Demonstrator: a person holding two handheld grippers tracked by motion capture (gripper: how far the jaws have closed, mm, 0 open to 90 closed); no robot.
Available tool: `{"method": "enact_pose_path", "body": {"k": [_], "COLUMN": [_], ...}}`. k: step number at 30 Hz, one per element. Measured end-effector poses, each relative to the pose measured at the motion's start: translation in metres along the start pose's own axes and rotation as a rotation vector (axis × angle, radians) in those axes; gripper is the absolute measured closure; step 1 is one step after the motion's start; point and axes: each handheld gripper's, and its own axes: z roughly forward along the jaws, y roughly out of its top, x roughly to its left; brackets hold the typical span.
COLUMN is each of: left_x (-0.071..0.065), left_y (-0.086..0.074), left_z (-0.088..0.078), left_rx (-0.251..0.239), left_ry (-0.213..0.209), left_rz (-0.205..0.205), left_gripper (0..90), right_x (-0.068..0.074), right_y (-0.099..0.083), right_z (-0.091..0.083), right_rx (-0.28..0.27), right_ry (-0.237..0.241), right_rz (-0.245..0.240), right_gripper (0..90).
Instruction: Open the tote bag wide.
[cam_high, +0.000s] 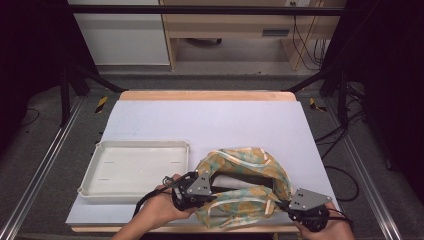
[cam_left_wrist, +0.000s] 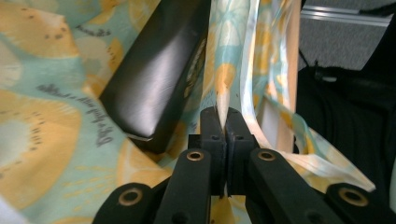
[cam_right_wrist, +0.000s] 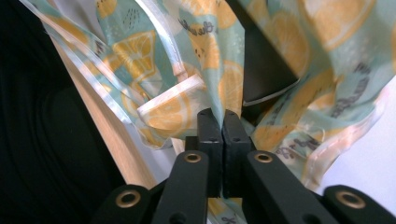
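Fabric of a lemon-print bag (cam_high: 245, 182) sits at the table's (cam_high: 210, 120) five o'clock, right of a white tray (cam_high: 135, 167). Left gripper (cam_left_wrist: 219, 119) and right gripper (cam_right_wrist: 222, 120) each pinch its rim, jaws clamped. Only the gripper views reveal a black box (cam_left_wrist: 156, 79) inside; its far end is cut off.

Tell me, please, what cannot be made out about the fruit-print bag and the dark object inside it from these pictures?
- Black box: in the left gripper view its far end is cut off by the top edge; the fruit-print bag covers the rest, so its full shape is unclear.
- Print on the box side: too blurred to read.
- Right gripper: its pinch point is wrapped in fabric.
- White tray: the near corner sits behind the left hand in the high view.
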Motion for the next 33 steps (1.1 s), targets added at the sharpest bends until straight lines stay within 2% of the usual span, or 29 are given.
{"method": "enact_pose_path", "body": {"k": [1,3,4,5,6,7,10,11,14,18,19,21,23,26,31,33], "left_x": [-0.002,-0.004,-0.005,-0.005,-0.006,-0.007,-0.008,-0.009,-0.009,-0.009,-0.008,-0.008,-0.007,-0.006,-0.007,-0.008], "left_y": [0.000,0.000,0.000,0.001,0.001,0.001,0.002,0.002,0.003,0.004,0.004,0.004,0.004,0.004,0.004,0.004], "left_z": [0.002,0.007,0.009,0.010,0.011,0.013,0.016,0.019,0.021,0.022,0.022,0.021,0.020,0.018,0.015,0.014], "left_rx": [0.006,0.013,0.006,0.002,-0.010,-0.013,-0.013,-0.016,-0.018,-0.022,-0.023,-0.026,-0.033,-0.035,-0.048,-0.056], "left_ry": [0.009,0.020,0.019,0.015,0.016,0.011,0.005,0.013,0.012,0.011,0.014,0.014,0.016,0.016,0.019,0.019], "left_rz": [0.005,0.014,0.012,0.012,0.012,0.015,0.022,0.026,0.026,0.027,0.028,0.027,0.022,0.026,0.029,0.032], "left_gripper": [88.8,88.8,88.8,89.0,89.0,89.1,89.1,89.1,89.1,89.1,89.1,89.2,89.2,89.4,89.5,89.5], "right_x": [0.000,-0.001,-0.002,-0.002,-0.002,-0.004,-0.006,-0.009,-0.018,-0.029,-0.034,-0.038,-0.039,-0.041,-0.046,-0.048], "right_y": [0.000,0.000,0.003,0.006,0.006,0.012,0.017,0.024,0.035,0.046,0.056,0.066,0.072,0.088,0.110,0.115], "right_z": [0.000,0.000,-0.005,-0.008,-0.008,-0.016,-0.023,-0.028,-0.027,-0.018,-0.009,0.001,0.006,0.022,0.050,0.054], "right_rx": [0.000,0.004,-0.013,-0.024,-0.024,-0.044,-0.051,-0.066,-0.077,-0.096,-0.099,-0.095,-0.092,-0.063,0.008,0.024], "right_ry": [0.000,0.000,-0.016,-0.025,-0.025,-0.030,-0.037,-0.052,-0.086,-0.106,-0.103,-0.097,-0.092,-0.087,-0.068,-0.075], "right_rz": [0.000,0.014,0.018,0.024,0.024,0.032,0.033,0.030,0.041,0.061,0.060,0.048,0.038,0.007,-0.010,-0.019], "right_gripper": [87.2,78.2,66.0,60.0,60.0,54.5,50.0,46.5,43.5,38.0,33.8,31.0,28.3,26.1,22.3,19.8]}}
